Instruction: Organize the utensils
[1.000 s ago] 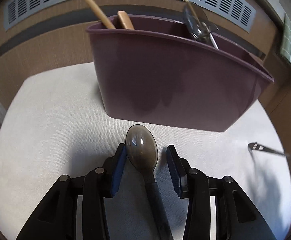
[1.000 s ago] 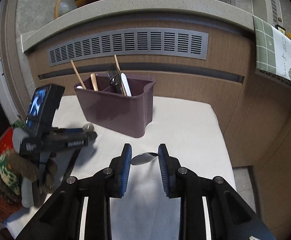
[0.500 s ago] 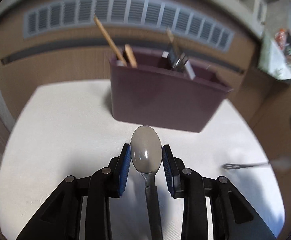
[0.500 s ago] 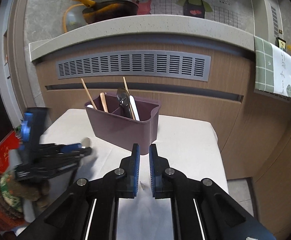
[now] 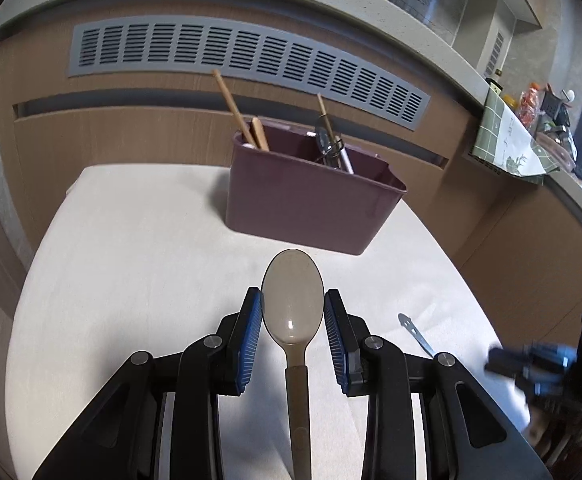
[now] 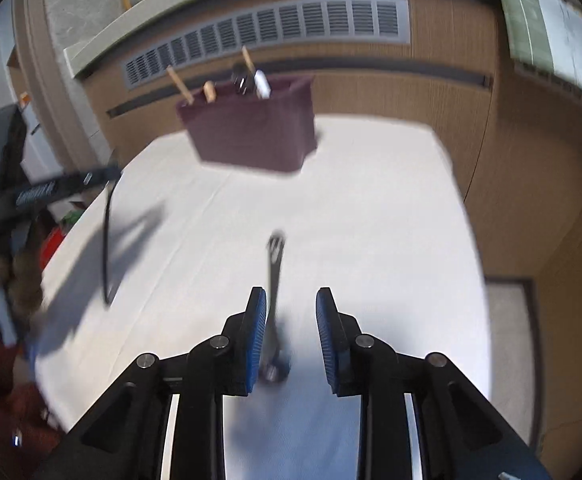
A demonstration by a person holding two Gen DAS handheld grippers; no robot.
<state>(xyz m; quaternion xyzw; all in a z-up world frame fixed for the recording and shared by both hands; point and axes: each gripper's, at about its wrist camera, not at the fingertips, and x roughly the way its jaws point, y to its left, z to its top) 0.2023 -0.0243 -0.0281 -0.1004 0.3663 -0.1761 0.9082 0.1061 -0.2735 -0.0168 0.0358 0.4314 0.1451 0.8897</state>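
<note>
A purple utensil caddy (image 5: 311,200) stands at the far side of the white table (image 5: 131,260), with wooden sticks and metal utensils in it. It also shows, blurred, in the right wrist view (image 6: 251,136). My left gripper (image 5: 293,320) is shut on a translucent brown spoon (image 5: 292,300), bowl forward, held above the table. My right gripper (image 6: 291,320) is open; a metal utensil (image 6: 274,268) lies on the table between its fingers, handle pointing away. That utensil's handle shows in the left wrist view (image 5: 413,330).
A wooden cabinet front with a grey vent (image 5: 251,64) rises behind the table. A green checked towel (image 5: 507,148) hangs at the right. The table edge drops off at the right (image 6: 463,200). The left gripper's body (image 6: 43,192) is at the left.
My left gripper rose and pulled back from the caddy with the spoon. My right gripper, shut half a second ago, opened and swung down over the metal utensil on the table.
</note>
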